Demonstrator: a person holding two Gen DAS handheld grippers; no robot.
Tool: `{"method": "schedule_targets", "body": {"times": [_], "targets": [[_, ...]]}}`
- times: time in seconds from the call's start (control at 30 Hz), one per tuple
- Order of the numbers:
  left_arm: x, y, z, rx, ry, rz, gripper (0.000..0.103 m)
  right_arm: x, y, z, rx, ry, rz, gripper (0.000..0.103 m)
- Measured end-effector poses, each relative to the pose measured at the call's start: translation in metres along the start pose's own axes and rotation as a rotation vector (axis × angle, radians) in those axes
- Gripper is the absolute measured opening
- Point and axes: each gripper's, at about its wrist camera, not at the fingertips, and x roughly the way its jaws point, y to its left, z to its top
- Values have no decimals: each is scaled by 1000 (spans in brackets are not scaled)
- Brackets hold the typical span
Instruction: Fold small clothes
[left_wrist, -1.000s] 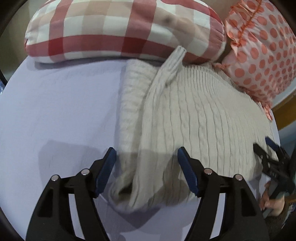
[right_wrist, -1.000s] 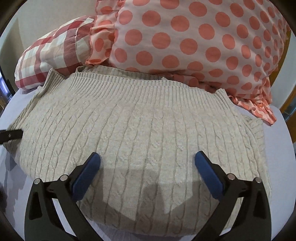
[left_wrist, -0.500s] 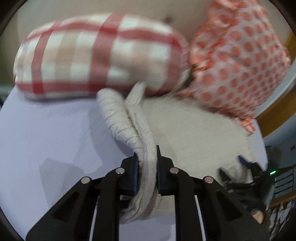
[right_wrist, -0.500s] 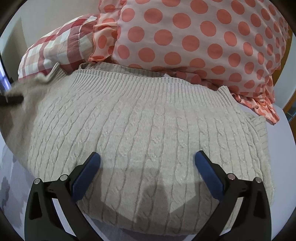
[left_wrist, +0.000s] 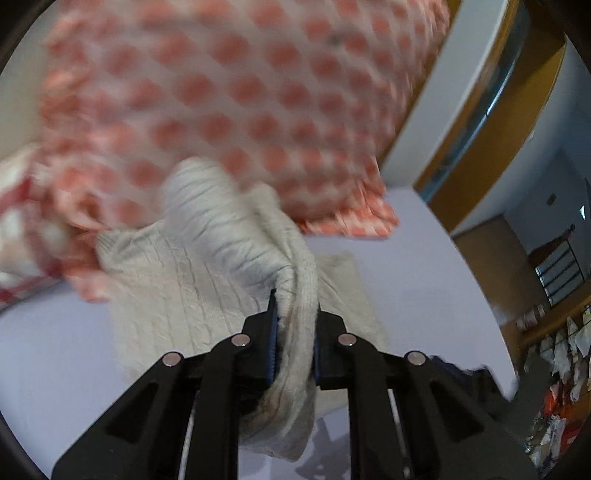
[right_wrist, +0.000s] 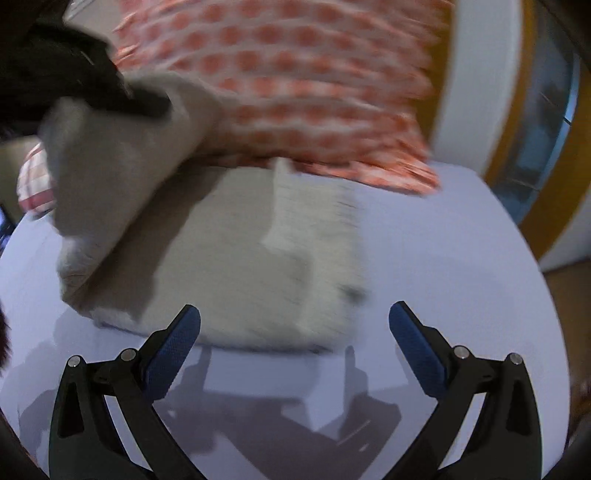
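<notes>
A cream cable-knit sweater (left_wrist: 177, 280) lies on the lavender bed sheet (left_wrist: 406, 273). My left gripper (left_wrist: 295, 317) is shut on a bunched edge of the sweater and holds it lifted above the rest of the garment. In the right wrist view the sweater (right_wrist: 236, 266) lies ahead, with its left side raised by the left gripper (right_wrist: 122, 92) at the upper left. My right gripper (right_wrist: 293, 332) is open and empty, just in front of the sweater's near edge. Both views are motion-blurred.
A pink polka-dot pillow (left_wrist: 221, 96) lies behind the sweater, also in the right wrist view (right_wrist: 295, 85). A red checked pillow (left_wrist: 18, 229) is at far left. A wooden bed frame (left_wrist: 491, 122) and a cluttered room lie to the right.
My left gripper closed on the sweater's left edge, lifted it and carried it to the right over the garment. My right gripper stayed open and drew back from over the sweater.
</notes>
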Motion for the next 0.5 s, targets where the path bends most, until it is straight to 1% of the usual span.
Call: {"method": "schedule_targets", "body": {"times": [0.03, 0.07, 0.1, 0.13, 0.17, 0.23, 0.27, 0.3, 0.33, 0.4, 0.47, 0.5], "targets": [[13, -6, -3, 5, 24, 9, 15, -2, -11, -4, 10, 3, -20, 102], [36, -16, -8, 15, 80, 18, 15, -4, -22, -7, 24, 4, -44, 102], [51, -22, -13, 19, 119, 12, 16, -7, -33, -10, 38, 5, -59, 102], [61, -28, -17, 35, 139, -2, 18, -9, -42, -12, 56, 4, -68, 102], [63, -34, -19, 59, 140, -16, 18, -9, -49, -12, 74, 2, -70, 102], [58, -48, -22, 140, 120, -71, 19, -13, -64, -12, 119, -4, -63, 102], [53, -51, -23, 163, 112, -107, 17, -13, -72, -10, 150, -7, -56, 102], [49, -55, -23, 176, 114, -155, 6, -13, -78, -8, 177, -13, -48, 102], [47, -60, -23, 189, 126, -202, 6, -13, -82, -6, 204, -17, -36, 102], [35, -64, -25, 199, 102, -208, 7, -11, -88, -2, 238, -24, -11, 102], [13, -51, -29, 168, 66, -248, 11, -12, -87, 1, 249, -26, 29, 102], [2, -44, -31, 145, 44, -267, 20, -14, -84, 2, 245, -32, 61, 102]]}}
